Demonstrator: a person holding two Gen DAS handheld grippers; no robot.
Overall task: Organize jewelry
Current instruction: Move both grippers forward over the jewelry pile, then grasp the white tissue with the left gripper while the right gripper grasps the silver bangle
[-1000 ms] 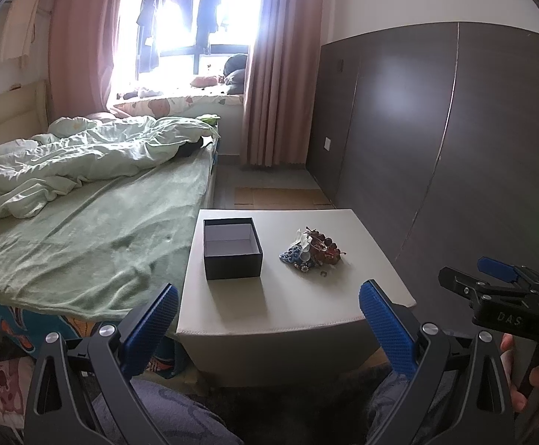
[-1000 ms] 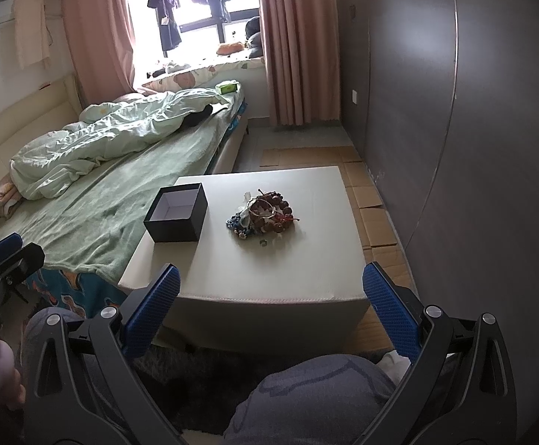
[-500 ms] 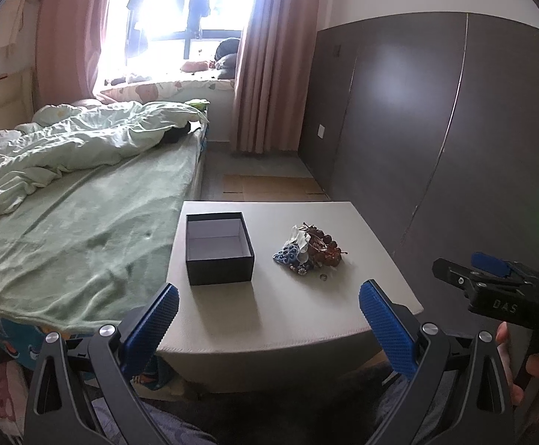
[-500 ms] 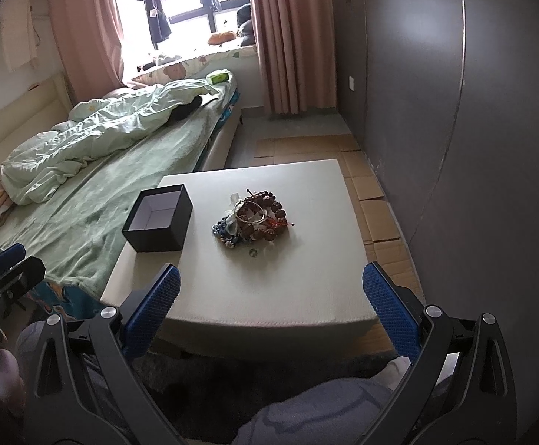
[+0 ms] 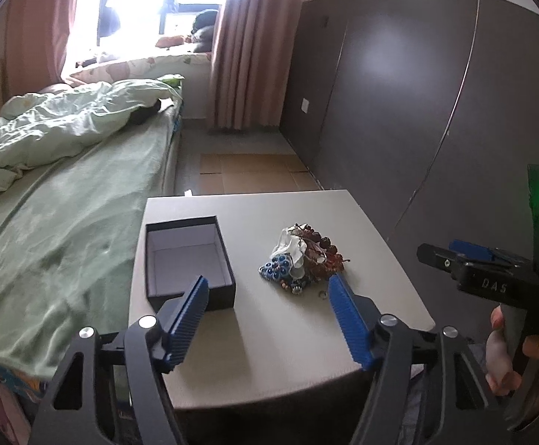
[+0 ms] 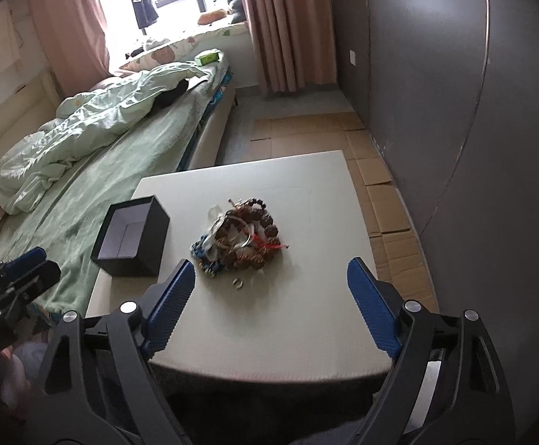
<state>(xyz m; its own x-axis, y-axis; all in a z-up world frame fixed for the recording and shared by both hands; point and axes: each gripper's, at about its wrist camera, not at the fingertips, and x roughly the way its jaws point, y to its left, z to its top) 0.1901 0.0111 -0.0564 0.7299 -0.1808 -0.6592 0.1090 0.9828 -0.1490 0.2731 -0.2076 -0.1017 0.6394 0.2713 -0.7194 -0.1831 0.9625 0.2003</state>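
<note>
Both grippers hang above the near edge of the table [image 6: 306, 319], so this reads as the approach step of sorting the jewelry: nothing is picked up yet. The left gripper [image 5: 267, 306] has its jaws closing, roughly two-thirds apart, with nothing between the blue pads, only bare tabletop and the box corner behind them. The right gripper [image 6: 269, 285] is also closing but wider, and holds nothing; the ring [image 6: 237, 282] and the near fringe of the pile show in the gap, well below the pads.

The pile [image 6: 241, 239] lies about mid-table, a tangle of brown bead strings, a blue beaded piece, a thin bangle, red thread and something white. The ring sits alone just off the pile's near side, toward the near edge.

The box [image 6: 130, 237] stands at the table's left edge, beside the bed [image 6: 95, 170], lid off, black outside and pale inside. As far as both views show, it is empty.

The next move probably calls for lowering one gripper onto a single piece. The ring is small and flat, so it needs a fine pinch; the pile is knotted, so lifting one string may drag others. Whatever gets lifted must then travel left and drop into the box
</note>
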